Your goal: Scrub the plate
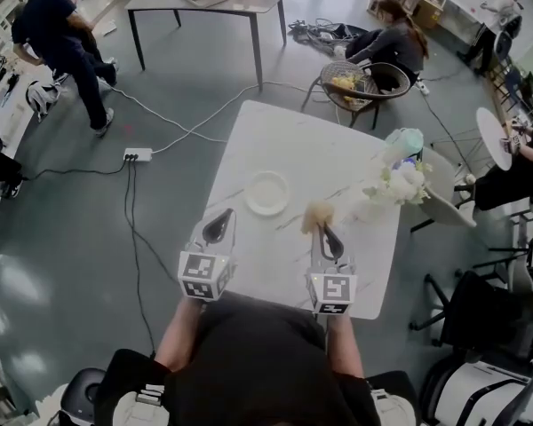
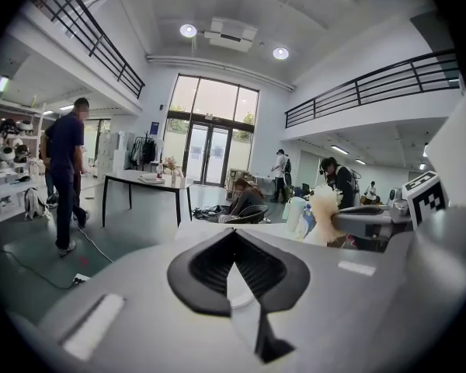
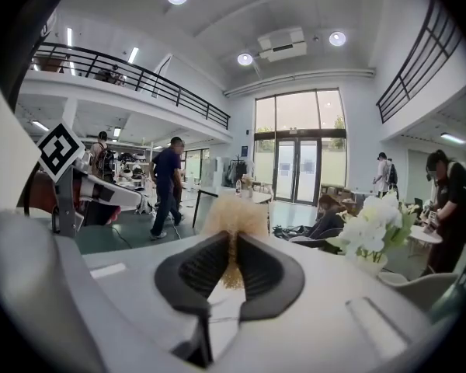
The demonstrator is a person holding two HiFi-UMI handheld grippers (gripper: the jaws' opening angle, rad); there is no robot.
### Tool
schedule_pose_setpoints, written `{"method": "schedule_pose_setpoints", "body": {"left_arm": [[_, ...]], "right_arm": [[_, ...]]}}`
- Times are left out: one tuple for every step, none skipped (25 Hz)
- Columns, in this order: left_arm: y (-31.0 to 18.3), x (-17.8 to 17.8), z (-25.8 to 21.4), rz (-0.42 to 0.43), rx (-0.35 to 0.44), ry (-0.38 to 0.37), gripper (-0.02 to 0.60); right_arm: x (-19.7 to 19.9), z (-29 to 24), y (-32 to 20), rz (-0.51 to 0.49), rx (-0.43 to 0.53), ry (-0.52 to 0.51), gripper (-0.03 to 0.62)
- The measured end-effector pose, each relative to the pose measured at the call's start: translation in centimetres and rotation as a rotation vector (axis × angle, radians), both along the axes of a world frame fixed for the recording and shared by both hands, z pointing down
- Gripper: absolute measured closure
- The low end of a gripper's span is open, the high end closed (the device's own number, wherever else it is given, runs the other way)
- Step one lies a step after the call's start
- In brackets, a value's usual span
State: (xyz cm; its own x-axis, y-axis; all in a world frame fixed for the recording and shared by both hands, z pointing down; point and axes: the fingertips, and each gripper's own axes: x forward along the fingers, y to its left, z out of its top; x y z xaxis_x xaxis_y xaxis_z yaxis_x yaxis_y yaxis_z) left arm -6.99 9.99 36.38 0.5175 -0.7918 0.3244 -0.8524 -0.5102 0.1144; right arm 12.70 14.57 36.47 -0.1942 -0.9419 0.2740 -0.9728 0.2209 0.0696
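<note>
Scrubber point(image 1: 318, 215) is pinched in my right gripper point(image 1: 323, 231), left gripper point(image 1: 219, 226) pressed together empty, so I reckon scrubbing's not started and next I bring it onto the plate point(image 1: 266, 193).

No legible txt, brand, no. or sign in any view. Only blk/wht coded sq. patterns, no letters: on left marker cube point(image 1: 202, 276) and right marker cube point(image 1: 330, 293). Far-wall items too small to read.

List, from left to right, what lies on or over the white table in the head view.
left tool → white plate → right tool, shut on a tan scrubber → white flowers
</note>
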Motion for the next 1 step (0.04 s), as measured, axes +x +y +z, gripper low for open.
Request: {"method": "schedule_pose_setpoints", "body": {"left_arm": [[0.03,0.13,0.02,0.001,-0.002,0.000,0.575]], "right_arm": [[0.09,-0.01,0.01,0.000,0.000,0.000,0.559]]}}
